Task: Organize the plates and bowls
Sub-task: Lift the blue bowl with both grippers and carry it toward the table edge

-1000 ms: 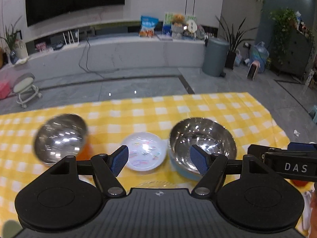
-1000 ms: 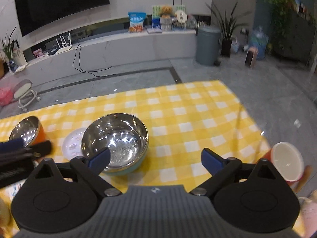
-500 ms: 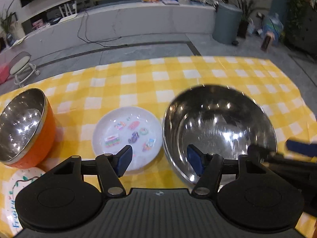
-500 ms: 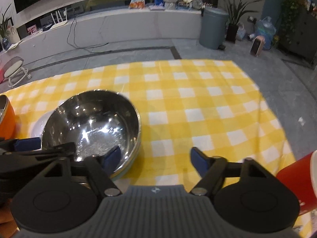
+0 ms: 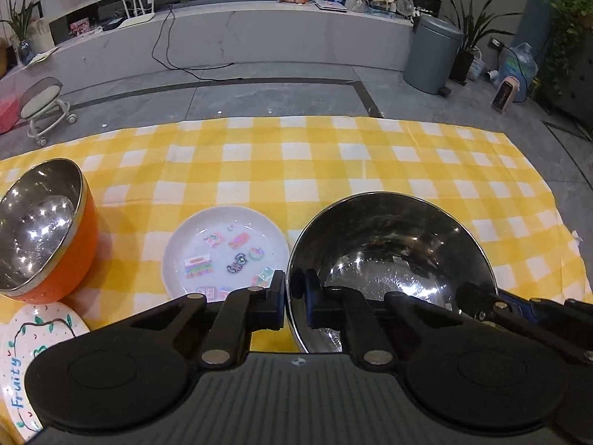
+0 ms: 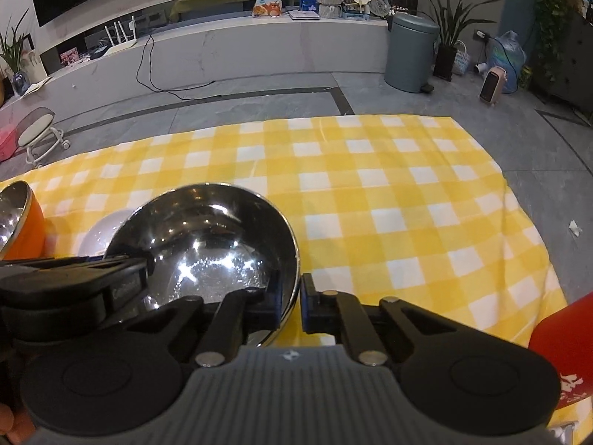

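Observation:
A large steel bowl (image 5: 393,252) sits on the yellow checked cloth (image 5: 296,170). My left gripper (image 5: 294,304) is shut on its left rim. My right gripper (image 6: 291,306) is shut on its right rim; the bowl also shows in the right wrist view (image 6: 207,237). A small white plate with stickers (image 5: 226,252) lies just left of the bowl. An orange bowl with a steel inside (image 5: 40,230) stands at the far left. A white plate with "Fruity" lettering (image 5: 26,352) lies at the near left.
A red cup (image 6: 567,345) stands at the near right edge of the cloth. The cloth's far and right edges drop to a grey tiled floor (image 5: 278,92). A grey bin (image 5: 431,55) and a small wheeled stool (image 5: 44,105) stand on the floor beyond.
Both grippers moved in and down onto the large steel bowl and closed on its rim, left on the left side, right on the right side.

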{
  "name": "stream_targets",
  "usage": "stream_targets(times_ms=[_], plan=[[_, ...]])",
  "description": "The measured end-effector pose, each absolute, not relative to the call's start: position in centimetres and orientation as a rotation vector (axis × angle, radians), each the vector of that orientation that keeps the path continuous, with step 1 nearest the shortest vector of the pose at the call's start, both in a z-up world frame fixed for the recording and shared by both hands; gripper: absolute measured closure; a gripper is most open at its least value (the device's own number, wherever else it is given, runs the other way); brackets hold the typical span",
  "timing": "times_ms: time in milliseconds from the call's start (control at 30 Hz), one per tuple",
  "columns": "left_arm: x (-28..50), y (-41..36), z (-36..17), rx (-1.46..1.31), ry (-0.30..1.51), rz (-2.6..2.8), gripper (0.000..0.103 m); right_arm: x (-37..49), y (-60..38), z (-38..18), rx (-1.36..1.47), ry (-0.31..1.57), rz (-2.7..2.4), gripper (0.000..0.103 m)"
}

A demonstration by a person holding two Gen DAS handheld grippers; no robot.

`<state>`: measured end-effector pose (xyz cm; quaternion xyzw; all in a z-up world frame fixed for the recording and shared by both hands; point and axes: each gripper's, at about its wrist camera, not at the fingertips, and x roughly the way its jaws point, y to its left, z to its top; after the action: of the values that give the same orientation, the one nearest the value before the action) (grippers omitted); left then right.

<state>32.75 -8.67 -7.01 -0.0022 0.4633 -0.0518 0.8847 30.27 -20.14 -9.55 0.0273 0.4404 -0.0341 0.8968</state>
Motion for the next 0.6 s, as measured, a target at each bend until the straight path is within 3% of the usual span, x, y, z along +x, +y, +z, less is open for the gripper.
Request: stream_targets(times_ms=[267, 600], plan=[[31.4, -8.9, -4.7, 0.004, 0.926, -0.102, 0.094, 28.3, -20.1, -8.0, 0.041, 0.887, -0.071, 0.098], [27.1, -5.3, -0.1, -0.072, 0.975, -0.062, 0.095, 24.0, -17.3, -2.2, -0.009, 0.846, -0.025, 0.1]])
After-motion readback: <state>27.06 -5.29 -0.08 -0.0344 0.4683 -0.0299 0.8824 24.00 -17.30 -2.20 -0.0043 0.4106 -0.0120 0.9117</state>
